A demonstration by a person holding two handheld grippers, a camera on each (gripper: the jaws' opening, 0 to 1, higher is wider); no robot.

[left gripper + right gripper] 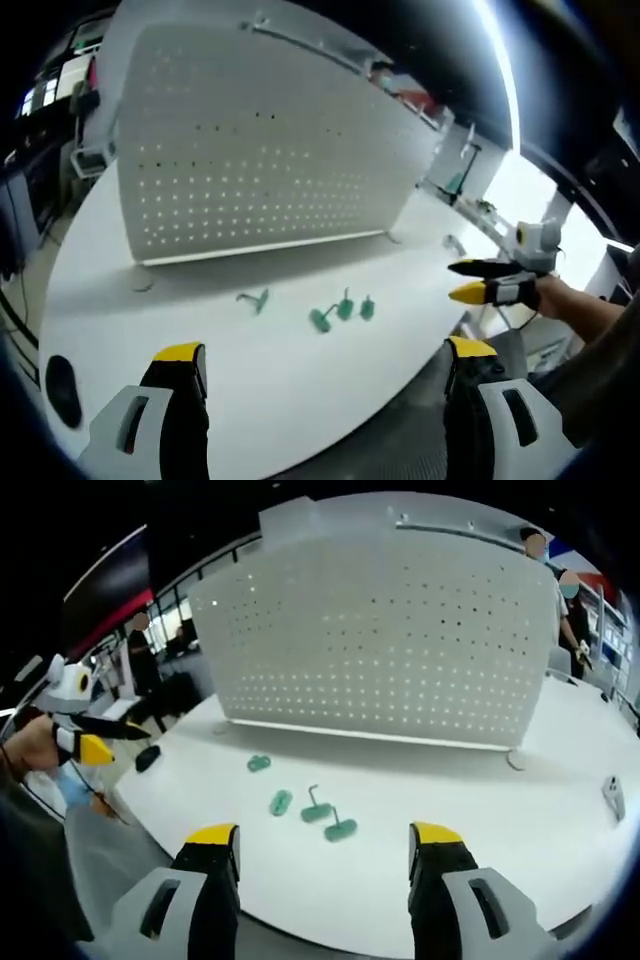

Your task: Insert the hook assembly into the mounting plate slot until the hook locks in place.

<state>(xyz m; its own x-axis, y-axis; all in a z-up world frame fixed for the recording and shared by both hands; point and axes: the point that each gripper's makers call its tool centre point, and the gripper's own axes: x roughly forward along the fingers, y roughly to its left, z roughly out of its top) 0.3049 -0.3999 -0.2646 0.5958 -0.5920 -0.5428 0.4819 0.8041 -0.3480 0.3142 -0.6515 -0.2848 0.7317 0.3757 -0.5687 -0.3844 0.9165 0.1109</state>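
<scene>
Pegboard (265, 150), white and perforated, stands upright on the white table (290, 380); in the right gripper view the pegboard (390, 630) rises behind the table (480, 820).

Left gripper (325, 365): yellow-tipped jaws spread wide apart, nothing between them, held above the table's near edge. Ahead of it, between jaws and board, lie small green hook parts (342, 310) in a loose cluster, with a thin wire hook (255, 298) just to their left. All lie apart from the board. A dark oval object (60, 385) sits near the table edge at left. The right gripper (480, 280) enters from the right, off the table's edge, in a hand (555, 298); whether its jaws are parted cannot be told.

Right gripper (325, 845): jaws likewise wide apart and empty, above the near edge. Four green pieces lie ahead: one plug (259, 763) nearest the board, another (281, 802) closer, then two with upright wire hooks (318, 808), (340, 827). The left gripper (95, 738) appears at left, beyond the table. People stand in the background.
</scene>
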